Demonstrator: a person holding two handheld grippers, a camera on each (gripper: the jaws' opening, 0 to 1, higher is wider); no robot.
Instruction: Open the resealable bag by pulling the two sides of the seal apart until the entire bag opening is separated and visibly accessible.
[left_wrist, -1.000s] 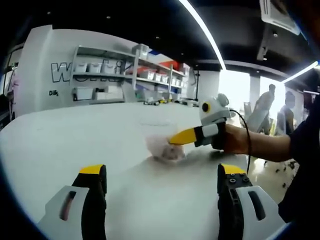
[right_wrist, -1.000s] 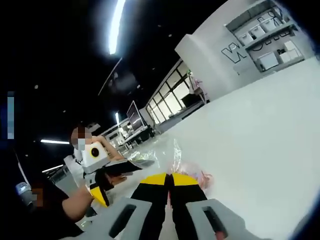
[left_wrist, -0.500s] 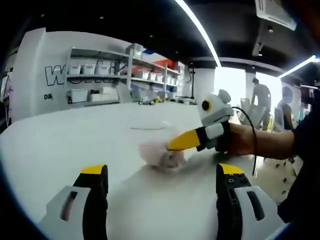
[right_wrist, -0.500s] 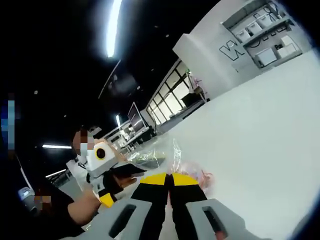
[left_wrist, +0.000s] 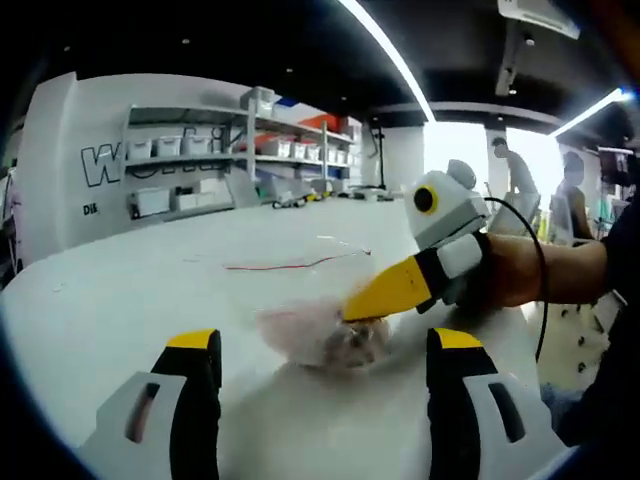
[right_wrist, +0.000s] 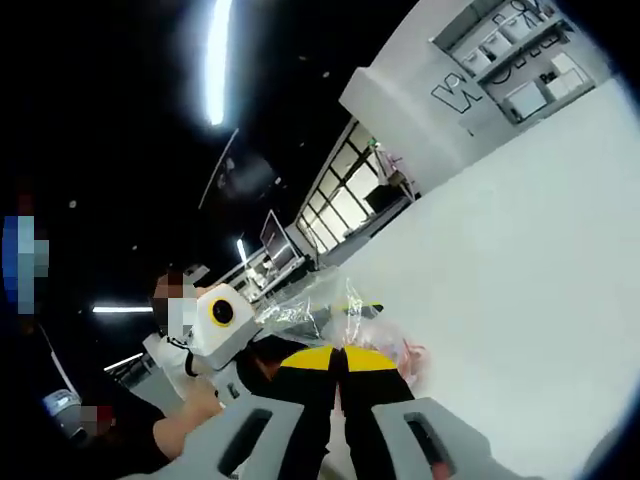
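Note:
A clear resealable bag with pinkish contents lies on the white table. Its red seal line runs along the upper edge. My right gripper reaches in from the right with yellow fingers shut on the bag's right side. In the right gripper view, my right gripper is pinched on the crinkled bag, with the pink contents just right of it. My left gripper stands open close in front of the bag, one jaw to each side of it. My left gripper also comes in from the left, held by a hand.
Wall shelves with white bins stand behind the table. Two people stand at the far right by bright windows. The person's sleeve and forearm cross the right edge. The table's far edge meets a white wall.
My left gripper has come nearer to the bag, which now looms larger between its open jaws. The right gripper has kept its hold on the bag.

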